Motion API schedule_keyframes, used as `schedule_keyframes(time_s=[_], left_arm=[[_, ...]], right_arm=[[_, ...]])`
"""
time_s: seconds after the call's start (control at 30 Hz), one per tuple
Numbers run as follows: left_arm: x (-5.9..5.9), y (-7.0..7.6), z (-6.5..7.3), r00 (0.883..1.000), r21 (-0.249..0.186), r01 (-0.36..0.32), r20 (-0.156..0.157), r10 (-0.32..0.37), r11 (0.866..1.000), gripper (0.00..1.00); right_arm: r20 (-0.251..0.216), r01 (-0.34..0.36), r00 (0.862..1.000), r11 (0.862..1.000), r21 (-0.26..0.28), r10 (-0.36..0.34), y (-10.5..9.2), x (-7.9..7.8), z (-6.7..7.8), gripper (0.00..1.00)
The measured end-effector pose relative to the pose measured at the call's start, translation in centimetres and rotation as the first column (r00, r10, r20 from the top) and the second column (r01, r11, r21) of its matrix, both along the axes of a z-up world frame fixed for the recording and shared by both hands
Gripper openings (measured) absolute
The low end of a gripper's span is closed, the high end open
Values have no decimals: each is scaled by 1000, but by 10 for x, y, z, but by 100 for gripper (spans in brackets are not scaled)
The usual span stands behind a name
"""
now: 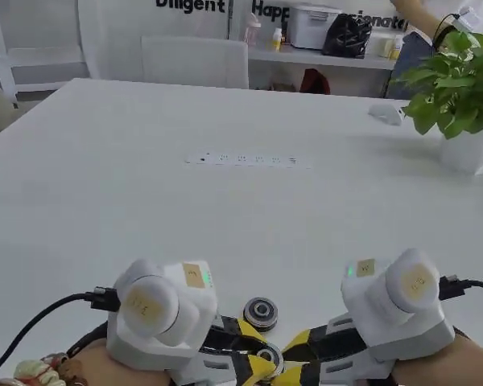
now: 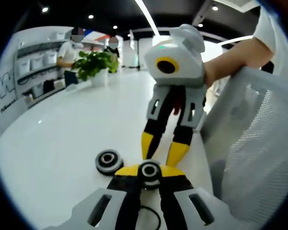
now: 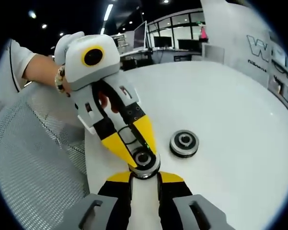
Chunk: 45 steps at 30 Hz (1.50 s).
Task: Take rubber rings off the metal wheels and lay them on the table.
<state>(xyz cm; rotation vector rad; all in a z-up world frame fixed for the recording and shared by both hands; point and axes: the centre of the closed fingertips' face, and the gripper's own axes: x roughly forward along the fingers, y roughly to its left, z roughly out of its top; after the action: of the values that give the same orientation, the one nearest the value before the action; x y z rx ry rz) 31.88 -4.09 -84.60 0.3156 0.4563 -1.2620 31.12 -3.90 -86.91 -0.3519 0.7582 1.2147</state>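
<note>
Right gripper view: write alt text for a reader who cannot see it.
The right tongs and the left tongs, entering from the left, both grip one metal wheel at a white table. A second wheel lies on the table beside them.

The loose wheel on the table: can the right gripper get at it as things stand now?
Probably yes, once freed. The loose wheel lies on bare table close beside the right gripper, nothing between; but its jaws now meet the left gripper at a second wheel.

Wheel (image 3: 184,143) flat — second wheel (image 3: 144,160) clamped
</note>
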Motion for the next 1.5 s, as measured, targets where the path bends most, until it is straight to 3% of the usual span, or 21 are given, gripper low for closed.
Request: schedule_keyframes(time_s=[0.47,0.6,0.8,0.97,1.03,1.1,1.37,1.43,1.5], left_arm=[[1,-1,0,1000,-14,-18,-6,18,1000,15],[2,-1,0,1000,-15,-21,-7,21,1000,15],[2,-1,-1,1000,-14,-22,-4,22,1000,15],[2,-1,-1,1000,-19,-19,1,19,1000,15],[2,-1,-1,1000,-21,-19,3,19,1000,15],[2,-1,-1,1000,-22,-18,6,18,1000,15],[2,-1,-1,1000,-30,-20,8,20,999,15],[1,-1,-1,1000,-28,-18,10,18,999,15],[1,-1,-1,1000,-26,-16,14,16,1000,15]], right_arm=[[37,-35,999,999,-27,36,-4,-1,0,8],[65,-33,997,999,-35,35,-5,3,1,0],[60,-19,998,999,-43,22,-6,3,0,0],[-10,43,999,999,-14,-43,-8,5,1,0],[-69,93,993,996,10,-92,-9,5,1,0],[-141,147,980,988,37,-141,-9,5,2,0],[-243,247,947,961,122,-212,-13,10,11,0],[-299,290,925,945,152,-236,-11,10,14,0],[-314,298,919,943,151,-240,-13,11,14,0]])
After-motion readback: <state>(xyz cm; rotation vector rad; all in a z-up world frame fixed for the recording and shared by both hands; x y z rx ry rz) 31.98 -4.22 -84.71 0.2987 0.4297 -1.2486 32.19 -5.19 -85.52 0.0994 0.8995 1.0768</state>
